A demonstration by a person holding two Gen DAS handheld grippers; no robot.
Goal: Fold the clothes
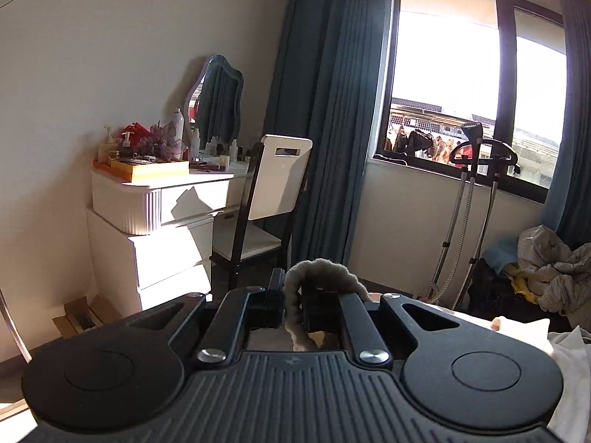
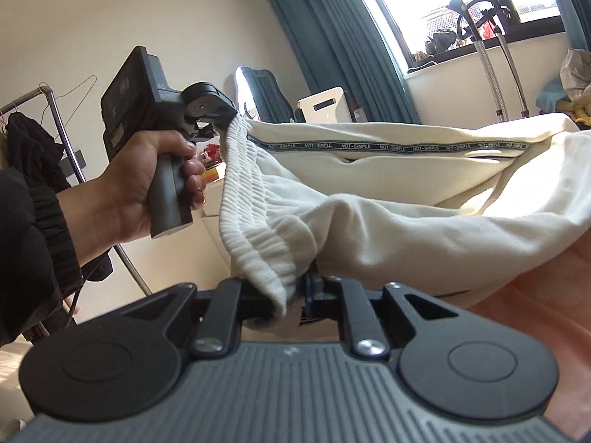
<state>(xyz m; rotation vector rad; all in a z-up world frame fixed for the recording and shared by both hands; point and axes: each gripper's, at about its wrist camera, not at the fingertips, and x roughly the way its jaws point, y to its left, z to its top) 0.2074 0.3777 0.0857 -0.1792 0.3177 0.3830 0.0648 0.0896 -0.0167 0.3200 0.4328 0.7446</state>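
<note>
The one cream cotton garment with a ribbed waistband (image 2: 369,199) hangs between two tongs: left tongs (image 2: 221,125) and right tongs (image 2: 295,295) each pinch its waistband, their fingertips hidden by cloth.

Your left wrist camera sits close behind its own black gripper (image 1: 293,306), facing slightly downward across the room toward the white dressing table (image 1: 155,199) and dark-framed window (image 1: 476,85). Your right wrist camera looks leftward and tilted, very near the cream ribbed-waist garment (image 2: 369,192). Both views share the blue pleated curtain (image 1: 325,110) and that window.
</note>
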